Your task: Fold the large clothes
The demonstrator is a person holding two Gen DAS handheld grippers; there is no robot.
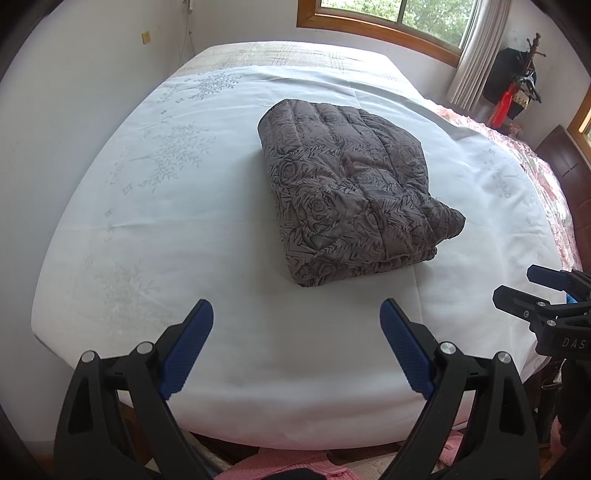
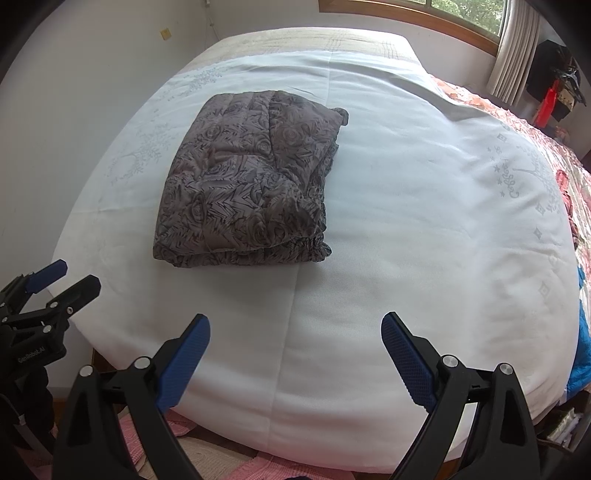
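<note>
A grey-brown quilted jacket with a rose print [image 1: 351, 192] lies folded into a thick rectangular bundle on the white bed sheet [image 1: 184, 229]. The same jacket [image 2: 251, 184] lies left of centre in the right wrist view. My left gripper [image 1: 297, 314] hangs open over the sheet near the bed's front edge, short of the bundle, with nothing between its blue pads. My right gripper [image 2: 295, 328] is also open and empty, and also short of the bundle. Each gripper shows at the other view's edge: the right gripper [image 1: 517, 284] and the left gripper [image 2: 70, 277].
A white wall [image 1: 92, 92] runs along the bed's left side. A wooden-framed window [image 1: 388, 22] with a curtain [image 1: 476, 51] is behind the bed. Pink floral bedding [image 2: 561, 155] lies on the right, a blue cloth [image 2: 581, 354] at the right edge, and a pink mat [image 1: 295, 469] on the floor.
</note>
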